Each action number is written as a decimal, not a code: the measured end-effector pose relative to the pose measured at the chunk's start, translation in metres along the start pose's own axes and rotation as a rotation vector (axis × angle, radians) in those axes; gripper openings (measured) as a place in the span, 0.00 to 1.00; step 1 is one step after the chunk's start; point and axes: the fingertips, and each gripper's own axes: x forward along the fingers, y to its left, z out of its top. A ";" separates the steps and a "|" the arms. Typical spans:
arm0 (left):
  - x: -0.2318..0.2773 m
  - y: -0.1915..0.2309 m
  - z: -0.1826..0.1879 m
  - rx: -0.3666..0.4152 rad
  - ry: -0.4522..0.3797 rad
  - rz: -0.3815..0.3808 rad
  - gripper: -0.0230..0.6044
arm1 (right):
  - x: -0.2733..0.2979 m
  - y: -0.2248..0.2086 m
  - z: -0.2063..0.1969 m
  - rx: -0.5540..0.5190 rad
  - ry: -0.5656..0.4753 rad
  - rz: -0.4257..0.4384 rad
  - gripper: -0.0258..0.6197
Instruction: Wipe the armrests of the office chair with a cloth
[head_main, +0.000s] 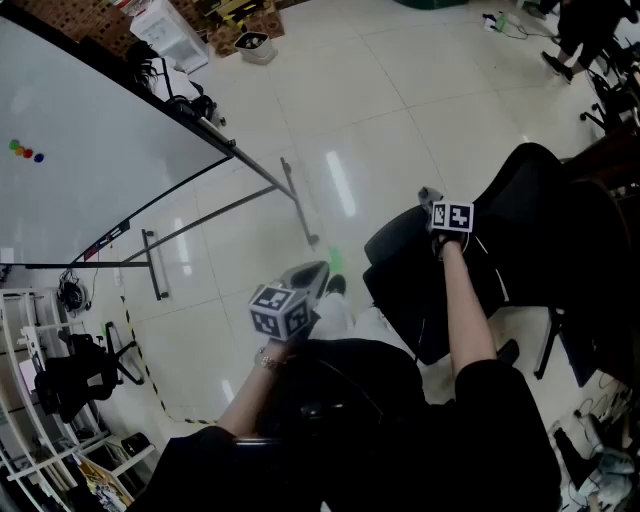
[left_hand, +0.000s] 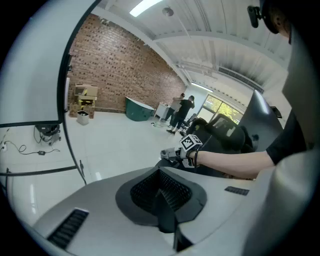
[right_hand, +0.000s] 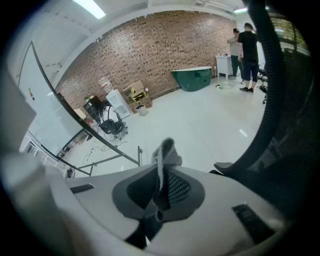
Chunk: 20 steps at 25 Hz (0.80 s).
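A black office chair (head_main: 455, 285) stands at the right, its mesh backrest (head_main: 545, 195) further right. My right gripper (head_main: 428, 197) hovers over the chair's near dark armrest pad (head_main: 397, 237) and is shut on a small grey cloth (right_hand: 162, 157) that sticks up between the jaws. The armrest pad (right_hand: 227, 167) shows just right of those jaws, with the backrest frame (right_hand: 267, 95) curving above. My left gripper (head_main: 312, 275) is held over the floor to the left of the chair, shut, with nothing in it. In the left gripper view the right gripper (left_hand: 172, 152) is in front of the chair (left_hand: 225, 135).
A large whiteboard (head_main: 90, 150) on a wheeled stand fills the left, its feet (head_main: 298, 205) reaching toward the chair. A shelf rack (head_main: 50, 400) stands lower left. More chairs (head_main: 610, 95) sit at the right. Two people (right_hand: 245, 40) and a green tub (right_hand: 192, 77) are far back.
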 end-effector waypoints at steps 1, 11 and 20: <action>0.001 0.009 0.002 -0.015 -0.007 0.004 0.03 | 0.007 0.009 0.000 -0.011 0.009 0.008 0.07; 0.029 0.023 0.034 -0.031 -0.046 -0.011 0.03 | 0.031 0.122 -0.055 -0.143 0.115 0.175 0.07; 0.046 0.015 0.034 -0.010 -0.011 -0.045 0.03 | 0.006 0.217 -0.171 -0.319 0.257 0.502 0.07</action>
